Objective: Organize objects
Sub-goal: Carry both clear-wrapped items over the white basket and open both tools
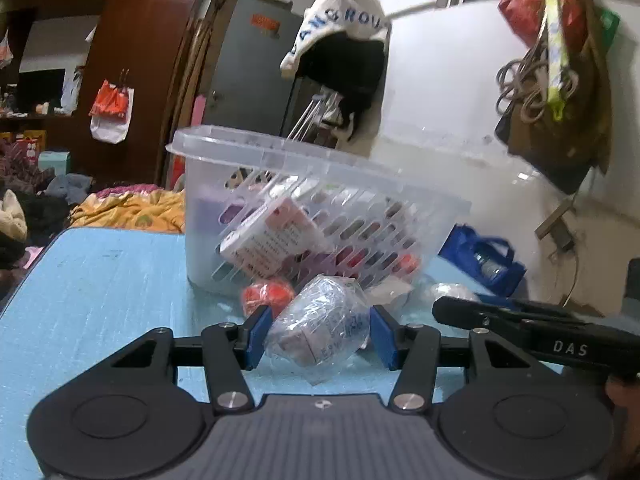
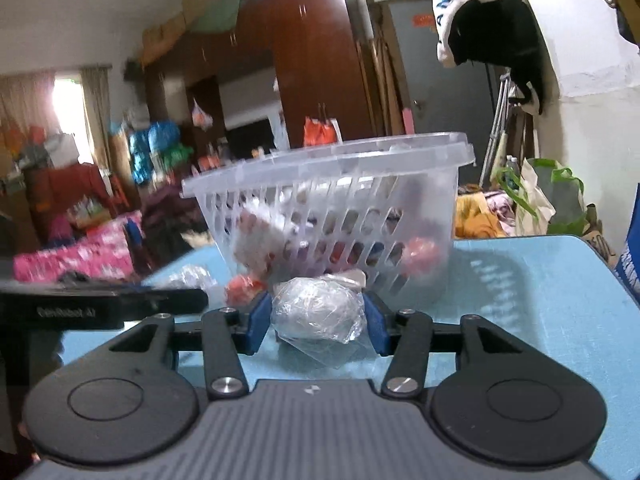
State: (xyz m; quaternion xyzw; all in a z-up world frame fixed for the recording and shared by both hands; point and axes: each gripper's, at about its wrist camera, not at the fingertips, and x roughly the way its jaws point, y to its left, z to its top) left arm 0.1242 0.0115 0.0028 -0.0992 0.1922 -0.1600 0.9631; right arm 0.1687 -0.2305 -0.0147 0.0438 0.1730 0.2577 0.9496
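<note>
Basket (image 1: 280, 184) already holds several items; left tongs (image 1: 318, 334) and right tongs (image 2: 316, 320) each straddle a wrapped packet (image 1: 320, 320) (image 2: 320, 308) on the worktop (image 1: 100, 280), grip unclear; red ball (image 1: 266, 296) remains.

Clear glossy plastic basket (image 1: 256, 160), crinkled shiny film packets (image 1: 320, 320), matt blue tabletop (image 1: 100, 280)

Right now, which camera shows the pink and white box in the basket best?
The left wrist view: the pink and white box leans against the basket wall, sharp through the slots. The right wrist view shows only blurred shapes inside.
</note>
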